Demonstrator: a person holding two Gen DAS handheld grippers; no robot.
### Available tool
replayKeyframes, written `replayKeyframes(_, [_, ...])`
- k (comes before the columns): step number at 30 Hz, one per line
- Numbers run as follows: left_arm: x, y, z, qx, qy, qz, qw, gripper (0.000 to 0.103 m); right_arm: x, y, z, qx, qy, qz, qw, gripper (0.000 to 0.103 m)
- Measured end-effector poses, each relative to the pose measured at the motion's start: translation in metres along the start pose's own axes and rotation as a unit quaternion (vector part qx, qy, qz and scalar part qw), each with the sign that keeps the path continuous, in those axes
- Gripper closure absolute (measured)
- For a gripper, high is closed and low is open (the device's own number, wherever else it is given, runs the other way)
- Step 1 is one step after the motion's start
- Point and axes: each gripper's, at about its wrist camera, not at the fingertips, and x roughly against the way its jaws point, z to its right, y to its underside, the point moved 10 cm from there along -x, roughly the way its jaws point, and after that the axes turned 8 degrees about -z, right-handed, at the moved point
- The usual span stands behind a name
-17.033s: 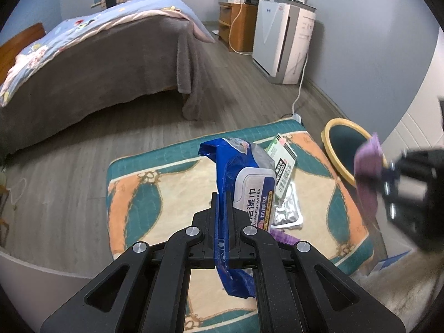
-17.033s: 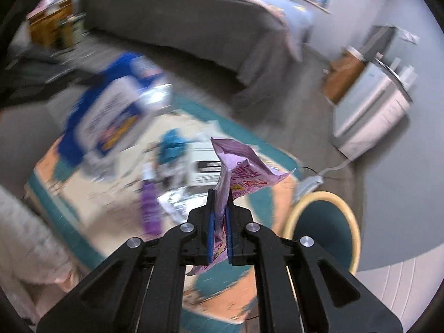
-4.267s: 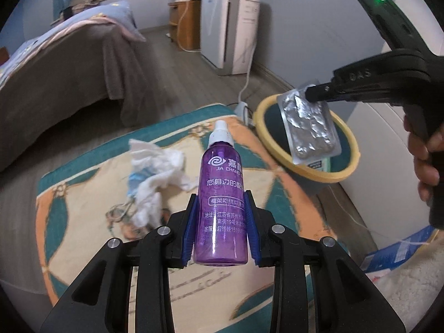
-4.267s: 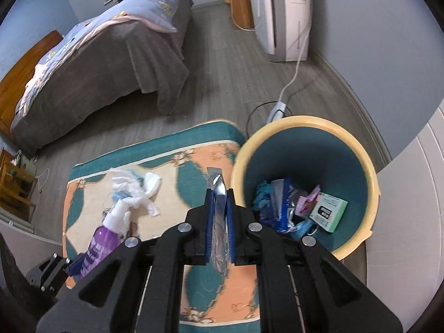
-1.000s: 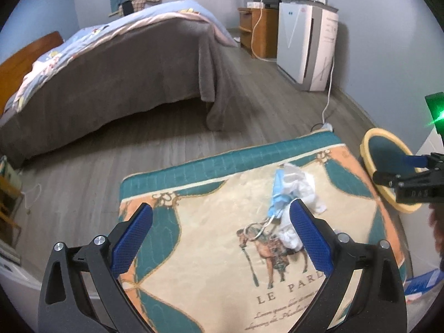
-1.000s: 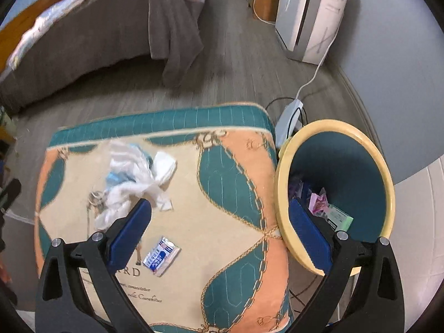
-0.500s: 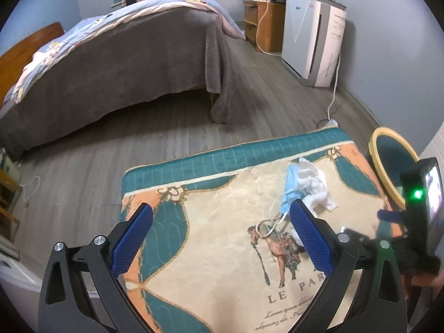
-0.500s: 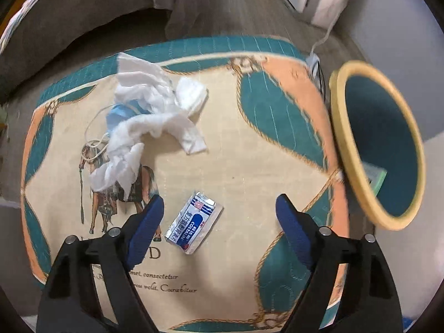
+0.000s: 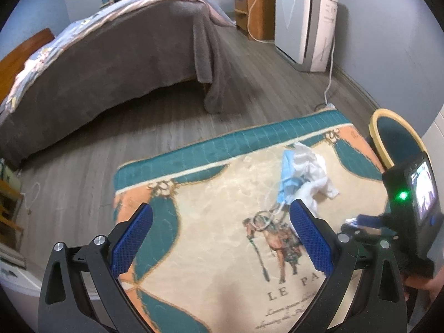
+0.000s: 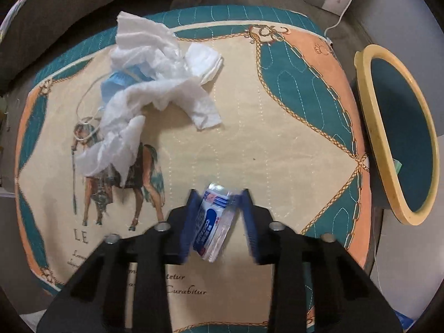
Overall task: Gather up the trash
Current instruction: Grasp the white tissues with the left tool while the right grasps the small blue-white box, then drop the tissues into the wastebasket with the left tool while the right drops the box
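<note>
A small blue and white packet (image 10: 212, 223) lies on the patterned cushion (image 10: 277, 116). My right gripper (image 10: 217, 202) is low over it, jaws half shut with the packet between them; the left pad touches it and a gap shows on the right. A crumpled white tissue (image 10: 158, 83) and a blue face mask (image 10: 118, 79) lie at the cushion's upper left. My left gripper (image 9: 220, 219) is wide open and empty above the cushion (image 9: 211, 222), with the tissue (image 9: 310, 170) and mask (image 9: 287, 177) ahead to its right. The right gripper (image 9: 353, 222) shows at the right.
A yellow-rimmed teal bin (image 10: 371, 105) stands beside the cushion's right edge, also seen in the left wrist view (image 9: 381, 133). A bed with a grey blanket (image 9: 116, 52), a white air purifier (image 9: 304, 25) with its cable, and wooden flooring lie beyond.
My right gripper has dropped to the cushion and narrowed its jaws around the small packet. My left gripper has stayed open and moved only slightly.
</note>
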Motion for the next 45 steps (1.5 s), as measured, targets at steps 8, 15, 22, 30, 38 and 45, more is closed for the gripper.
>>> replayKeyframes(8, [-0.031, 0.012, 0.049, -0.043, 0.025, -0.033, 0.9982, 0.005, 0.044, -0.025, 0.024, 0.031, 0.014, 0.038, 0.999, 0.092])
replayKeyframes(15, [-0.063, 0.018, 0.094, -0.064, 0.063, -0.067, 0.9938, 0.032, 0.046, -0.039, 0.067, -0.024, -0.030, 0.040, 0.998, 0.092])
replayKeyframes(22, [-0.096, 0.032, 0.104, -0.062, 0.061, -0.106, 0.9905, 0.050, 0.058, -0.057, 0.097, -0.050, -0.052, 0.054, 0.996, 0.092])
replayKeyframes(30, [-0.093, 0.033, 0.104, -0.071, 0.053, -0.096, 0.9914, 0.078, 0.069, -0.066, 0.087, -0.030, -0.052, 0.069, 0.996, 0.092])
replayKeyframes(38, [-0.051, 0.014, 0.121, -0.103, 0.043, -0.039, 0.9930, 0.078, 0.097, -0.069, 0.090, -0.029, -0.059, 0.099, 0.993, 0.092])
replayKeyframes(45, [-0.007, -0.012, 0.141, -0.111, 0.075, 0.016, 0.9909, 0.078, 0.130, -0.068, 0.116, -0.044, -0.056, 0.131, 0.989, 0.092])
